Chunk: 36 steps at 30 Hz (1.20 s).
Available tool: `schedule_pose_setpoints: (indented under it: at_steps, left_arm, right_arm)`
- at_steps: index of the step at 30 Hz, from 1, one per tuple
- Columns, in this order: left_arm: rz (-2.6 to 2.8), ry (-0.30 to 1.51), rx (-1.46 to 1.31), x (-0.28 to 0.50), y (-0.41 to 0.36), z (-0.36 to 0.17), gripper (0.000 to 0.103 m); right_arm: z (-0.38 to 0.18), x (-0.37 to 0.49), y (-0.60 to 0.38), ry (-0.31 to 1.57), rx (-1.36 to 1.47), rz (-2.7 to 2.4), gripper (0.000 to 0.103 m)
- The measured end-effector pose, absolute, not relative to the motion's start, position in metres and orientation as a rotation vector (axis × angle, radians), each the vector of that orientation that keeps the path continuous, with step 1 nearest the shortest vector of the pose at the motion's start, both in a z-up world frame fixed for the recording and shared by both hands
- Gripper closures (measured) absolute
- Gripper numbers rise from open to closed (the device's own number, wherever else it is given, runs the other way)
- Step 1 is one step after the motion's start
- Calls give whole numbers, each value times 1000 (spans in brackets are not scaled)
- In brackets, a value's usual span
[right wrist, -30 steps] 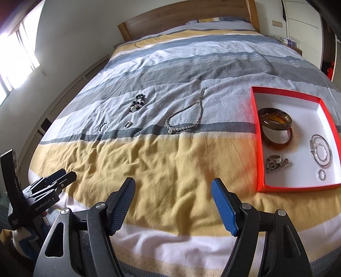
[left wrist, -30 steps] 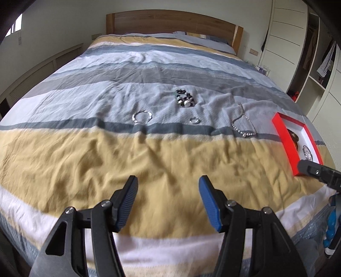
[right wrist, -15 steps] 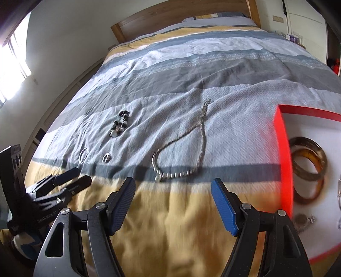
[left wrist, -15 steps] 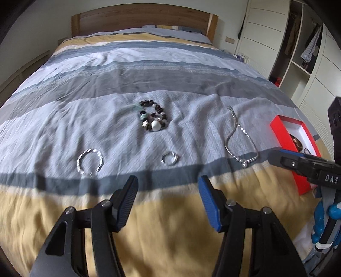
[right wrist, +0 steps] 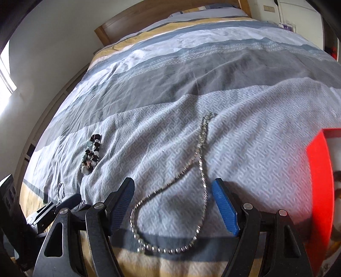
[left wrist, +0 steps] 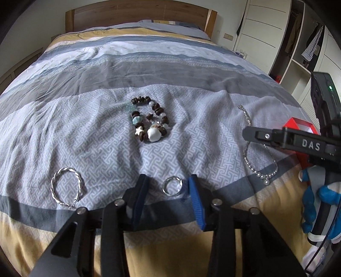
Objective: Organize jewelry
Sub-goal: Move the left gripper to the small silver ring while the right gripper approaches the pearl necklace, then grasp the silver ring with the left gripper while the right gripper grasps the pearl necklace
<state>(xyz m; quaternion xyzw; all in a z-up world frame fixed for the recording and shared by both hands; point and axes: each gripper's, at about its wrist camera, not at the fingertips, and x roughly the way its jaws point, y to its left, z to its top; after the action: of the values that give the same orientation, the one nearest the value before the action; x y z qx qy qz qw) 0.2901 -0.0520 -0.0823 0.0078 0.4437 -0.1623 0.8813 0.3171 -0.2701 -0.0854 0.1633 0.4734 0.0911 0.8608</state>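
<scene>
Two claws: our left gripper [left wrist: 168,187] has just been closing around the ring [left wrist: 172,188], pads apart; right gripper [right wrist: 172,191] spread over the necklace [right wrist: 181,204].
Risk: we may pinch the bedcover [left wrist: 106,132] too.

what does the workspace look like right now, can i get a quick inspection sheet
surface: striped bedspread, wrinkled, covering a bed with a wooden headboard
job's things: small silver ring, twisted silver bangle, beaded shell bracelet and silver chain necklace lying apart on the bedspread; red jewelry box at the right
clutter: nothing seen
grippers: left claw has just been closing, its fingers either side of the ring, contact unclear; right claw open, straddling the necklace
cables: thin black cable by the gloved hand
surroundings: white wardrobe with hanging clothes
</scene>
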Motion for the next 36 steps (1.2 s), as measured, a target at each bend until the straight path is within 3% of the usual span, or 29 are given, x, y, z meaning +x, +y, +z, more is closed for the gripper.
schedule_pose_setpoints:
  at_steps: [5,12,17,22,31,36]
  left_arm:
    - [-344,911,41,286,-57,-83,75]
    - [-392,945,-26,293,-53,-88,75]
    - [-429,955,-97,295,-46,-89,63]
    - [-459,958,-186,294,-35,-88,60]
    - [-436,964,-251,291,-31,-86,60]
    - [-399,951,-236,287,-34,-84,67]
  right_arm:
    - [-93,327,-257,994,293,183,29]
    - [-99,329,-253,985,291,176,44]
    - [-100,329,-255,984,298,183,45]
    - [-101,328,-258,981,307,193,45]
    - [-101,326,-262,976,319,193,49]
    - [-101,325,-263,980,315,183,55]
